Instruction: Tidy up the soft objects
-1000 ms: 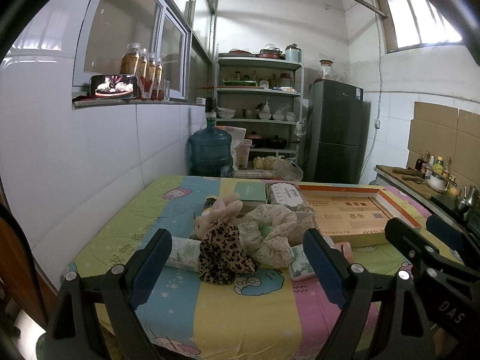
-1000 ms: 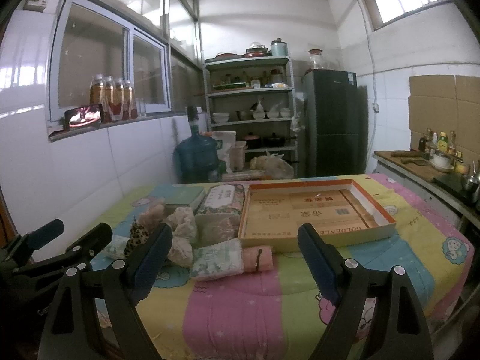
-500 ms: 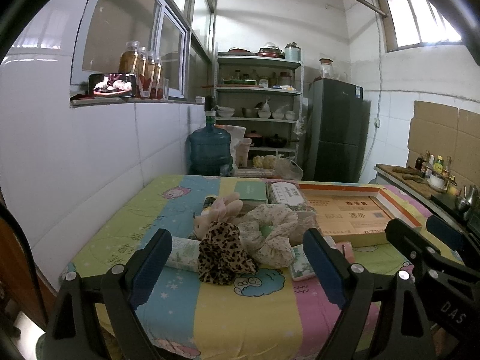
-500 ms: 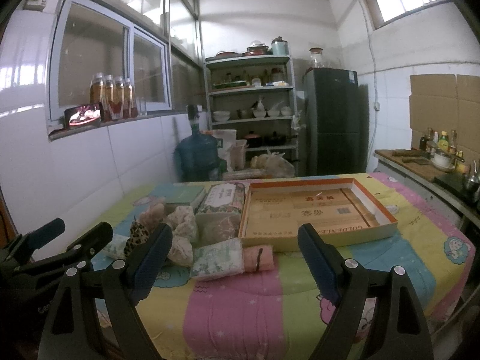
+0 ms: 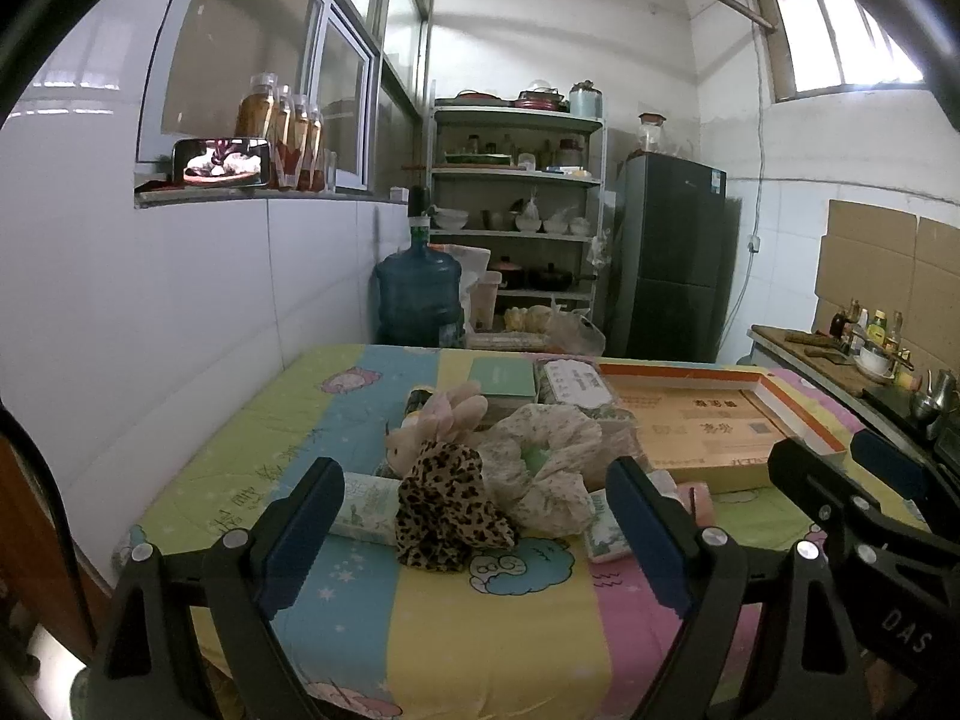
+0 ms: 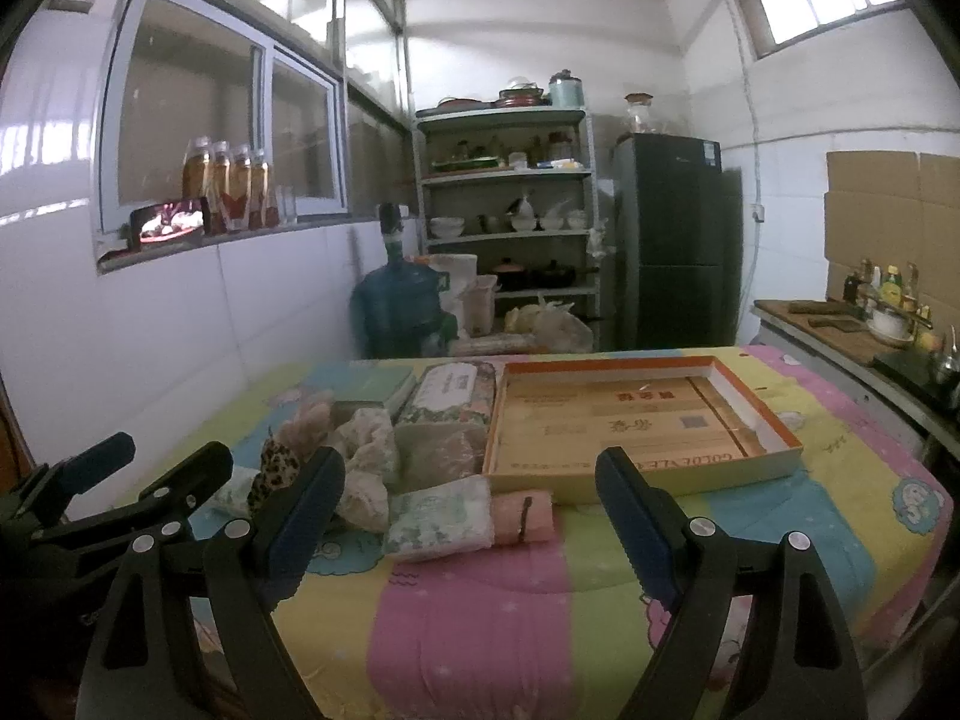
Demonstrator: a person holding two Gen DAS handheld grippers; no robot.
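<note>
A pile of soft things lies on the table's colourful cloth: a leopard-print scrunchie [image 5: 447,507], a cream floral scrunchie [image 5: 549,462], a pink plush toy [image 5: 438,420], tissue packs [image 6: 441,516] and a pink rolled cloth [image 6: 522,515]. An empty orange-rimmed cardboard box lid [image 6: 636,420] lies to their right. My left gripper [image 5: 474,531] is open and empty, just short of the leopard scrunchie. My right gripper [image 6: 468,519] is open and empty, in front of the tissue pack and pink roll.
A green book [image 5: 503,377] and a wrapped tissue box [image 6: 453,393] lie behind the pile. A tiled wall runs along the left. A water jug [image 5: 418,297], shelves and a fridge [image 5: 669,258] stand beyond the table. A counter with bottles [image 6: 864,312] is at the right.
Nothing on the table has moved. Both grippers stay open, with only a very slight shift of view.
</note>
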